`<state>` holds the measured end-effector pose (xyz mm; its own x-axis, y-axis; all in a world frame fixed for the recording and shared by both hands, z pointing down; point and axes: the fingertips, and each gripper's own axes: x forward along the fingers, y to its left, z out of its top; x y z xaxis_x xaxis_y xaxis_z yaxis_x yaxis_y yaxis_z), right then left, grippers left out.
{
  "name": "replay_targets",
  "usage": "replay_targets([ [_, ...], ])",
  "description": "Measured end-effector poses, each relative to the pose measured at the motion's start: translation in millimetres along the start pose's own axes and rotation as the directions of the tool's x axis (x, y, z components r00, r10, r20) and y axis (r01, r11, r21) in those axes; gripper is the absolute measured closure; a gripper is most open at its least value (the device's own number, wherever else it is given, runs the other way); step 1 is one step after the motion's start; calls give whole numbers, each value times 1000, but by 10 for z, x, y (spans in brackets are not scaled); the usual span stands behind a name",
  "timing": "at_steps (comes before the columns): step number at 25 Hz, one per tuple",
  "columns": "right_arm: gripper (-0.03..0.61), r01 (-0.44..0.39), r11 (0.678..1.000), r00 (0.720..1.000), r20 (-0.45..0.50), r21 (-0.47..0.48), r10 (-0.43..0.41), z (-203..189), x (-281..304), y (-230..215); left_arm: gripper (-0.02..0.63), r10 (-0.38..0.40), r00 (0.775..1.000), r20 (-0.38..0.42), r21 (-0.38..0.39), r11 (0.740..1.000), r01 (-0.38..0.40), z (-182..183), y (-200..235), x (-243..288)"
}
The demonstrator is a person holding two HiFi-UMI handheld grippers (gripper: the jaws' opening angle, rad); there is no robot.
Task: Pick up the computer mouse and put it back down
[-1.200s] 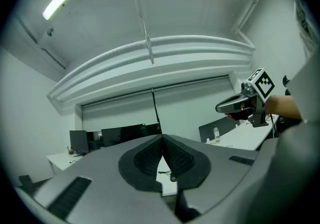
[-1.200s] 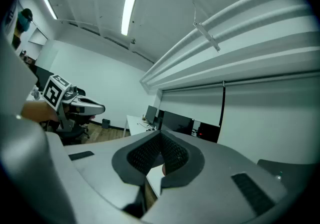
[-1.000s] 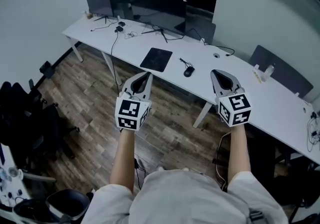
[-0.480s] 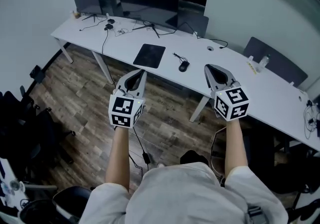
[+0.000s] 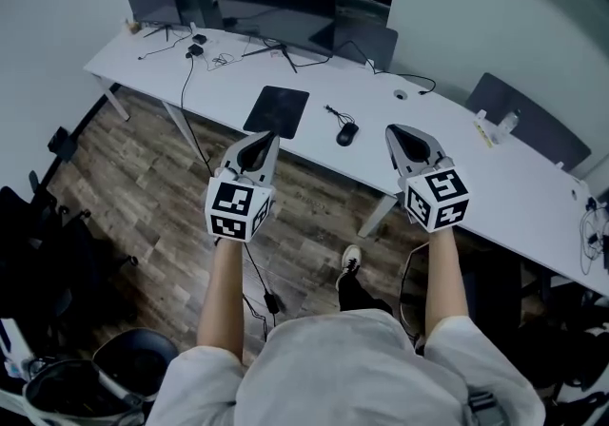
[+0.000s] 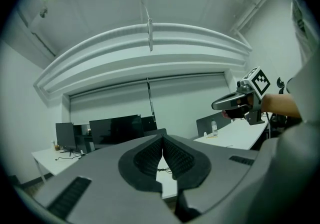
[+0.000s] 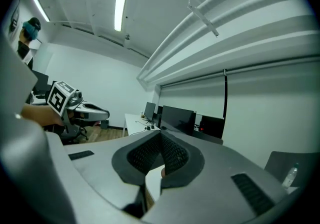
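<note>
Mouse (image 5: 346, 134) sits on the desk (image 5: 457, 167), just right of the pad (image 5: 277, 111). My left gripper (image 5: 267, 138) and right gripper (image 5: 393, 134) are both closed, holding nothing, either side of it.

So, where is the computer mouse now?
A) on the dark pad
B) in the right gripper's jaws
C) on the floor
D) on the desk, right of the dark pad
D: the head view shows the computer mouse on the white desk, right of the dark pad and apart from it.
</note>
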<state>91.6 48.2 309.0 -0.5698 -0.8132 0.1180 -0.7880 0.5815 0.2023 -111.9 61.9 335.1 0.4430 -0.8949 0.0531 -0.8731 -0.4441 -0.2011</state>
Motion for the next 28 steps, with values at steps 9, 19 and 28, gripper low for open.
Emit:
replay_targets([
  [9,566,-120,992,993,25,48,119,-142,1164,-1016,595,21,999,-41,0,1000,-21,-40,355,1446],
  [19,565,-158,983,987,-18,90,160,-541,2088,-1942,595,16,997,-80,-78,997,-23,-206,534,2775],
  [28,565,-117,977,983,-119,179,140,-1245,2552,-2162,592,-245,946,-214,-168,963,211,-1097,141,3748],
])
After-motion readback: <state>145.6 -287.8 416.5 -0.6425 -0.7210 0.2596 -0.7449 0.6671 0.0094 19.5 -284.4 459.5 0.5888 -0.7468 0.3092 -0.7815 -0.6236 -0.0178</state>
